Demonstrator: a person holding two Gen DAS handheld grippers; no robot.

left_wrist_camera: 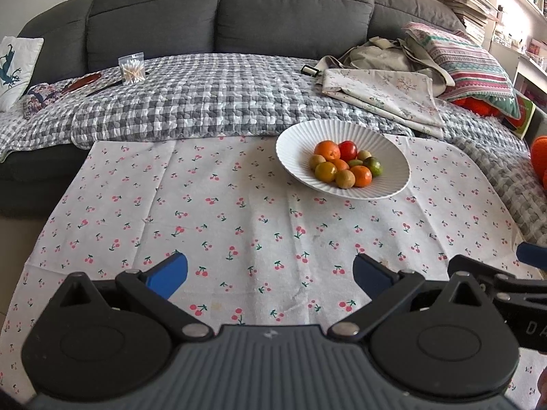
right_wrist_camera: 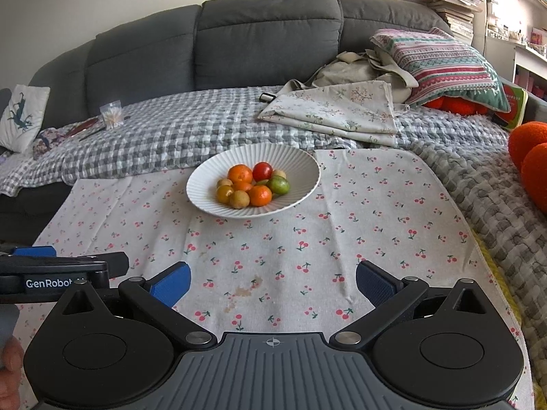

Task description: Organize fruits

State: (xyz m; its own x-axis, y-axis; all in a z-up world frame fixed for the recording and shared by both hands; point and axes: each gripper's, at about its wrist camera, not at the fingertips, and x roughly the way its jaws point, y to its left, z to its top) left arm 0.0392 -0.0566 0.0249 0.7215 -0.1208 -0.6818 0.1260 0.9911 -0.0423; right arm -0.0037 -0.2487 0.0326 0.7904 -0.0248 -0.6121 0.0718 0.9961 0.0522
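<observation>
A white ribbed bowl (left_wrist_camera: 342,157) heaped with small fruits (left_wrist_camera: 345,165) sits toward the far edge of a cherry-print cloth (left_wrist_camera: 239,225) spread over the worktop, right of centre in the left wrist view and left of centre in the right wrist view. The pile holds oranges, a red fruit (right_wrist_camera: 262,171), a green lime (right_wrist_camera: 278,185) and several yellowish-brown ones. The left gripper (left_wrist_camera: 270,275) hangs low at the frame's bottom, its blue-padded fingers (left_wrist_camera: 169,275) spread wide and gripping nothing; the right gripper (right_wrist_camera: 272,282) matches it, fingers (right_wrist_camera: 172,283) equally parted and bare.

Only the right wrist view shows a brownish stain (right_wrist_camera: 244,290) on the cloth just ahead of the fingers, a branded gripper body at lower left, and fuzzy orange shapes (right_wrist_camera: 531,164) at the right edge. The left wrist view gives the clearer look at a cotton-swab packet (left_wrist_camera: 131,68) at upper left, on the grey checked blanket (left_wrist_camera: 205,102) covering the sofa (left_wrist_camera: 218,10).

Bare cloth stretches between both grippers and the bowl. The cloth's far edge meets the blanket just behind the bowl; folded floral fabric (right_wrist_camera: 331,112) lies beyond.
</observation>
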